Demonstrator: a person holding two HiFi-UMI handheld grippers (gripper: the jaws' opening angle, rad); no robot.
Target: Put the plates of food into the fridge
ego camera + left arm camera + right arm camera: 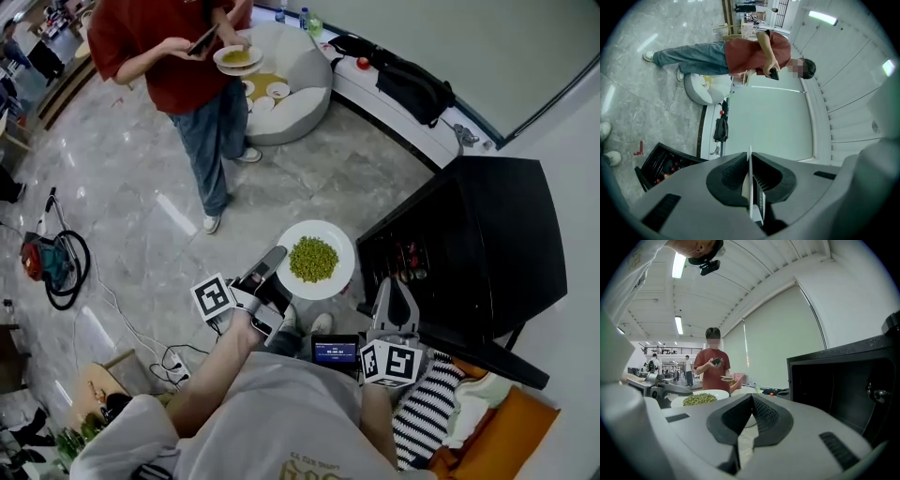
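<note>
A white plate heaped with green peas (315, 259) is held level above the floor, just left of the black fridge (487, 234). My left gripper (276, 257) is shut on the plate's near-left rim. In the left gripper view that rim (750, 180) shows edge-on, pinched between the jaws. My right gripper (395, 283) is shut and holds nothing; it sits at the near edge of the fridge's open front. The right gripper view shows the peas plate (699, 398) to the left and the dark fridge interior (834, 385) to the right.
A person in a red shirt (173, 56) stands ahead holding a phone and another plate of food (237, 58). Behind them is a round white seat bearing small dishes (292, 94). A black bag (412, 89) lies on the bench. A vacuum cleaner (47, 258) stands at the left.
</note>
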